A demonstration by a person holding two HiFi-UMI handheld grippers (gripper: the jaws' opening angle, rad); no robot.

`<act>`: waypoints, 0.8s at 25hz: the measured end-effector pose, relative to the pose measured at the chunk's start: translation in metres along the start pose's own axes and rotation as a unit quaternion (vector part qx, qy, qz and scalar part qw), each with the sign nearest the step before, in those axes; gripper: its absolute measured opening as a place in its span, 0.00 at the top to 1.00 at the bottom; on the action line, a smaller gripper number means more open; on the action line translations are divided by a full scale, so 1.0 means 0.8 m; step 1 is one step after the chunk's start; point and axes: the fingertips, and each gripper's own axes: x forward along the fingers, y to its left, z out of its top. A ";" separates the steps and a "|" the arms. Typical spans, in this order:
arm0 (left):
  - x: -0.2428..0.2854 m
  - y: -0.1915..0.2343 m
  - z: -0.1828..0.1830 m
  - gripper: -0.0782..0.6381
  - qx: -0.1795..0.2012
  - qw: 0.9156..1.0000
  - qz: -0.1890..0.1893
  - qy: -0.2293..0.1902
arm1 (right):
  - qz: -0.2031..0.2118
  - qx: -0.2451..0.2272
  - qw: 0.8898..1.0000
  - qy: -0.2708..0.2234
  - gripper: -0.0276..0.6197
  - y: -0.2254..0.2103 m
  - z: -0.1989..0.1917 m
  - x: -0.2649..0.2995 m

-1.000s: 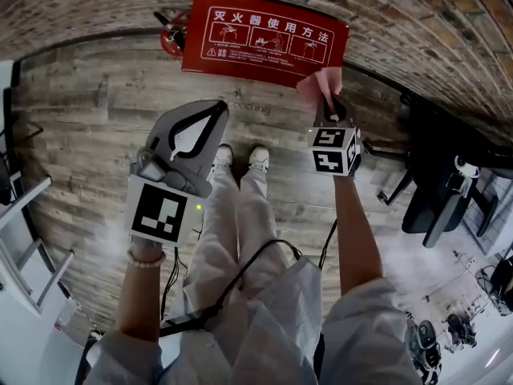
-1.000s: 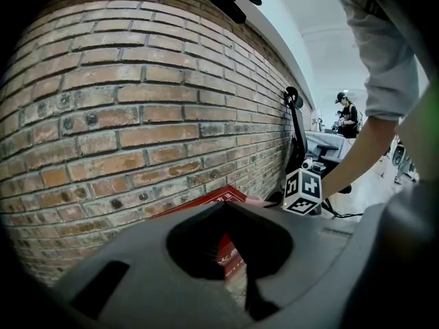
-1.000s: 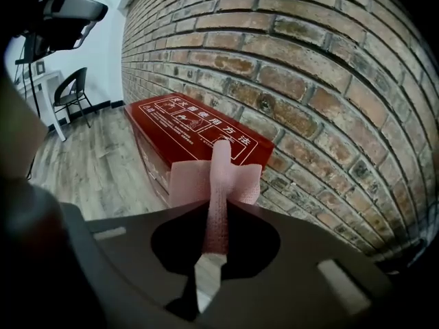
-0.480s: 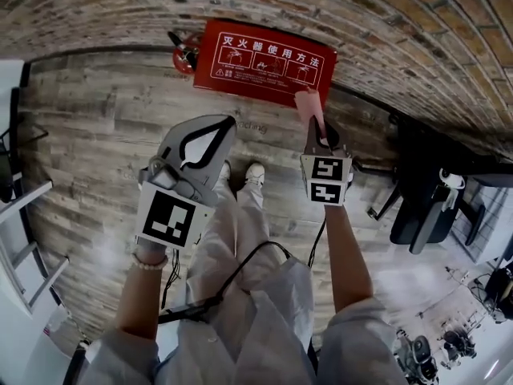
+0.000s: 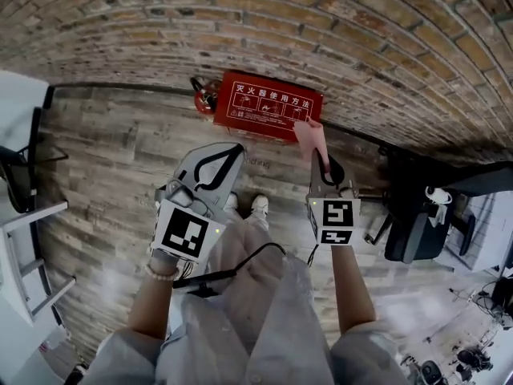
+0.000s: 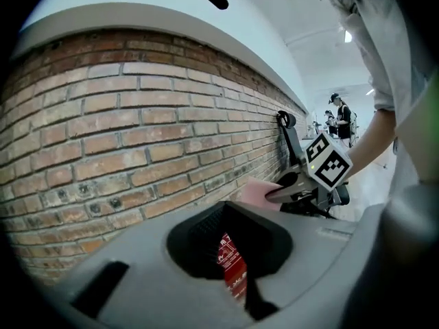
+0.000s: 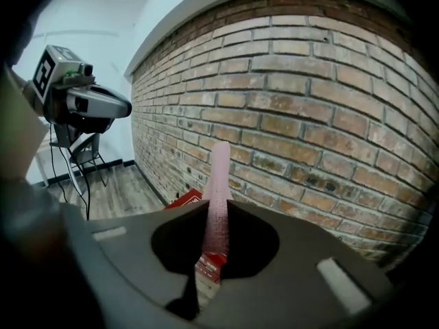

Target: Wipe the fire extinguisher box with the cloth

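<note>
The red fire extinguisher box [image 5: 268, 107] lies on the wooden floor against the brick wall, its lid printed with white characters. A pink cloth [image 5: 311, 135] sticks up from my right gripper [image 5: 321, 160], which is shut on it; the cloth's end overlaps the box's near right corner. In the right gripper view the cloth [image 7: 219, 173] rises between the jaws, with the box [image 7: 184, 199] below. My left gripper [image 5: 233, 148] hovers left of it, shut and holding nothing. Through its hollow the left gripper view shows a strip of the box [image 6: 232, 266], with the cloth [image 6: 255, 190] to the right.
A red extinguisher [image 5: 203, 95] stands at the box's left end. A black office chair [image 5: 413, 227] is on the right, and white furniture with a dark chair [image 5: 18, 175] on the left. My shoes [image 5: 260, 205] are just short of the box.
In the head view the box has become smaller and farther off, with more brick wall showing. Both grippers sit lower in the view. The cloth stays by the box's right corner.
</note>
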 end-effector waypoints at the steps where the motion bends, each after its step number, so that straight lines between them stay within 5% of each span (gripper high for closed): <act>1: -0.007 0.001 0.010 0.90 0.004 1.000 0.002 -0.003 | 0.000 0.002 1.000 -0.006 0.93 0.001 0.011 -0.011; 9: -0.053 0.005 0.063 0.90 0.027 1.000 0.005 -0.013 | 0.005 -0.001 0.999 -0.051 0.93 0.027 0.082 -0.082; 14: -0.072 0.005 0.089 0.90 -0.008 0.999 0.010 -0.042 | 0.002 -0.003 0.997 -0.076 0.93 0.029 0.116 -0.101; 20: -0.084 -0.001 0.088 0.90 -0.017 0.999 0.009 -0.030 | 0.013 0.007 0.996 -0.087 0.93 0.034 0.139 -0.115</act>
